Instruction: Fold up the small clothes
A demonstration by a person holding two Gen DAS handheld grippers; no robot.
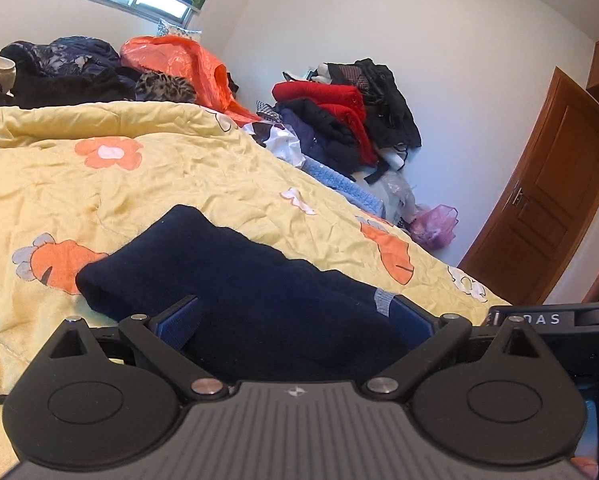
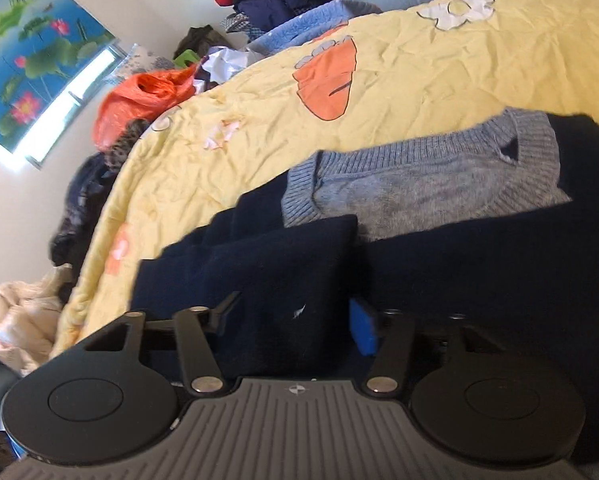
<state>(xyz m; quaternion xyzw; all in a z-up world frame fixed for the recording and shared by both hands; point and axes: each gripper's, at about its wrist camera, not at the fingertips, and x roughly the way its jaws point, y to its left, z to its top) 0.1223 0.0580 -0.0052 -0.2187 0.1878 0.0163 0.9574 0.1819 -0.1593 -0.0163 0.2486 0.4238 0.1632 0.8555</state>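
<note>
Left claw [image 1: 295, 316] spread wide, blue-padded fingers [image 1: 179, 320] far apart, dark knit filling the gap without being pinched. Right claw [image 2: 295, 320] rolled sideways, likewise spread, blue pad [image 2: 363, 330] showing on one side. Fingertips of a bare hand [image 1: 595, 466] glimpsed at the lower right corner.

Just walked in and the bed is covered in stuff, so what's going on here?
A person with a gripper in each hand is folding a navy sweater with a grey collar on the yellow floral quilt. The left gripper and right gripper both have navy fabric between their open jaws; a firm grip isn't clear. A sleeve lies folded across the body. Heaps of other clothes wait beyond the bed.
</note>
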